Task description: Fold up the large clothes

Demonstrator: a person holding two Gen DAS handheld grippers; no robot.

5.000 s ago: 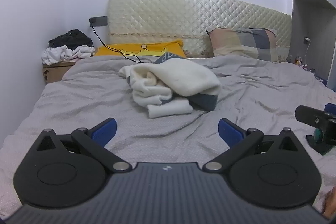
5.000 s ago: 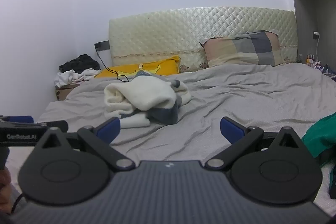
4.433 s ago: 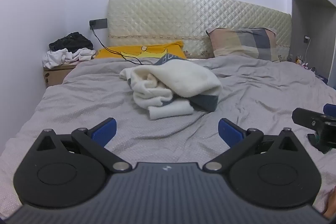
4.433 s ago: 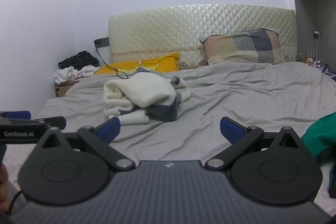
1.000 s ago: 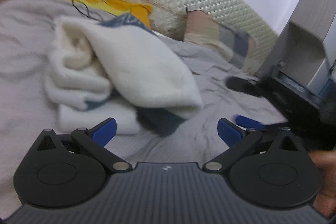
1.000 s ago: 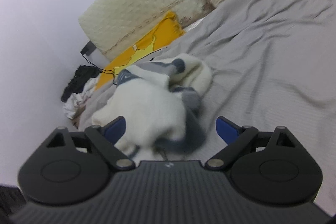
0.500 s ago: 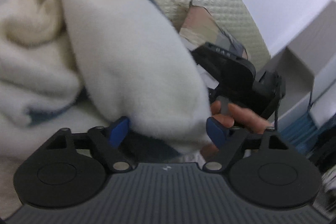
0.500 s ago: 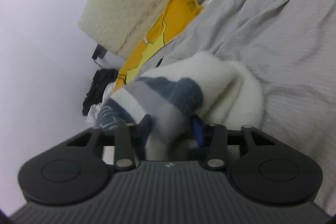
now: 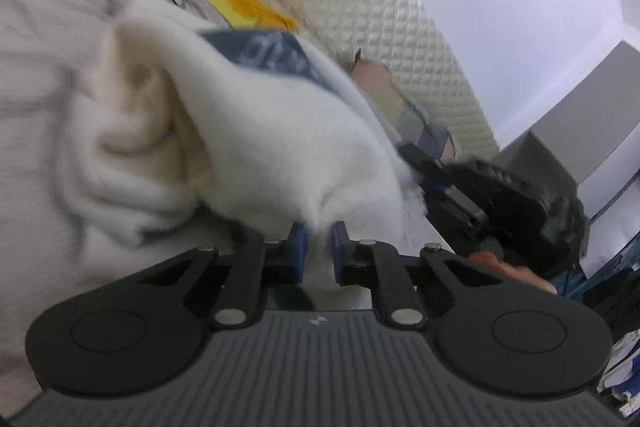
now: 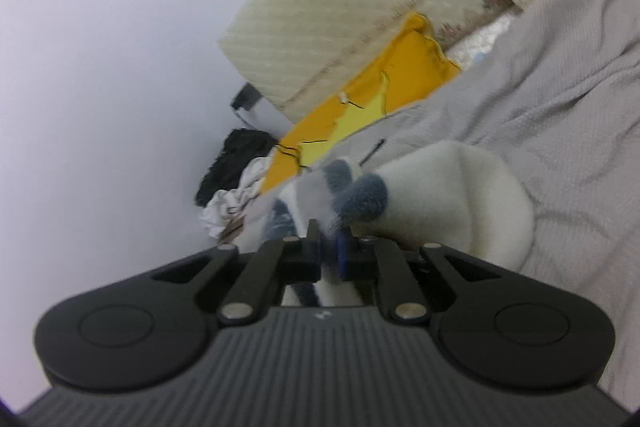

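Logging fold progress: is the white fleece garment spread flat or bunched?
Bunched: the white fleece garment sits in a rumpled heap on the bed, each claw pinching a fold.

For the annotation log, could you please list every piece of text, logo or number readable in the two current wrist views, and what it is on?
Pale lettering on the navy panel of the fluffy cream and navy sweater: blurred, cannot be read.
Small pale mark on the ribbed grey body of the left gripper: too small to read.
The same mark on the right gripper: too small to read.
No other text.

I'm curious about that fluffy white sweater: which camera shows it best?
The left wrist view: the white sweater fills it, bunched, pinched by the left tongs. The right wrist view shows only its striped cuff end, held by the right tongs.
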